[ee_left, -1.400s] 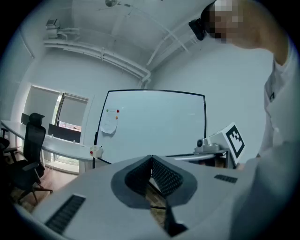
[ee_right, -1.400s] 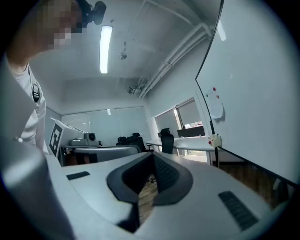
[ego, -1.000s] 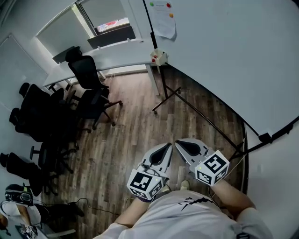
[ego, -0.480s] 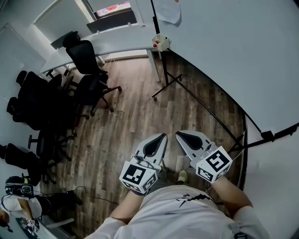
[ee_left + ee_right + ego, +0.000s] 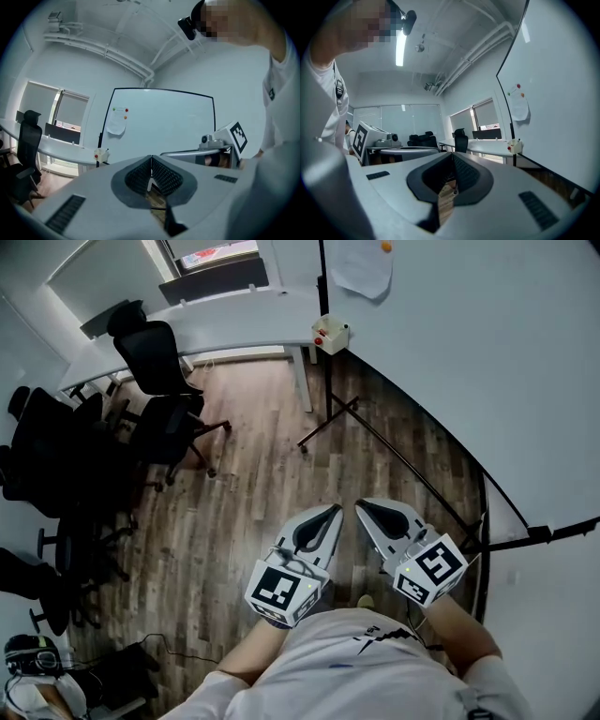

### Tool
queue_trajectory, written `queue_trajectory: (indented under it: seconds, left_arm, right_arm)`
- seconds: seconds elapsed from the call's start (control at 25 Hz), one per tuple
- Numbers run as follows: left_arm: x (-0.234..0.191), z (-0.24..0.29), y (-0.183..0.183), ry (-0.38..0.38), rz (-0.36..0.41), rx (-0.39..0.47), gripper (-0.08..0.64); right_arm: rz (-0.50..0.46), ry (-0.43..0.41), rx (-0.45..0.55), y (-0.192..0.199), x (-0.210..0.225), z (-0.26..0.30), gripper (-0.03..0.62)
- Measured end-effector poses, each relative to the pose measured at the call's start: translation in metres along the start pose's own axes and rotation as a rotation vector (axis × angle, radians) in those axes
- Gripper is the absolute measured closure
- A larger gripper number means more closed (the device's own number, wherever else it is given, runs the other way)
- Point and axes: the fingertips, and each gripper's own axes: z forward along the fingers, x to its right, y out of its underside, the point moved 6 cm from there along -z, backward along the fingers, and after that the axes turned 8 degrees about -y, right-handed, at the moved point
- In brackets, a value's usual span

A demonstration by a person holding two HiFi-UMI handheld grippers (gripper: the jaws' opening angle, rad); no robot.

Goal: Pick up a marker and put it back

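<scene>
From the head view, I hold the left gripper point(image 5: 330, 514) and right gripper point(image 5: 362, 508) side by side above the wooden floor point(image 5: 253, 474), beside the whiteboard point(image 5: 469, 362). I see no marker. It may be in the small box point(image 5: 330, 334) at the board's edge.

Left gripper view: jaws together, nothing between.

Right gripper view: the same.

I'd approach the box first, then open one gripper.

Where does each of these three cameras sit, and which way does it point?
Head view: on the person's head, looking steeply down at the wood floor; left hand-held gripper, right hand-held gripper and shirt show.
Left gripper view: on the left one, looking along shut jaws at the whiteboard; the right one's cube shows.
Right gripper view: on the right one, facing desk and chairs; shirt shows.
Shared: all see the whiteboard.
</scene>
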Motion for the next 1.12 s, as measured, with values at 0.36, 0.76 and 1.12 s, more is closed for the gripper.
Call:
queue_trajectory:
  seconds: [0.36,0.76,1.12]
  left_arm:
    - [-0.102,0.027,-0.018,0.06,0.01,0.013,0.548]
    - [-0.153,0.063,-0.027,0.067,-0.029,0.014,0.548]
    - [-0.203,0.14,-0.039,0.024,-0.012,-0.005,0.548]
  right_arm:
    - [-0.021,0.062,-0.02,-0.012,0.02,0.096,0.577]
    - [-0.018,0.068,-0.038,-0.018,0.063,0.148,0.577]
    - [0.01,0.018,-0.008,-0.03,0.152,0.204,0.577]
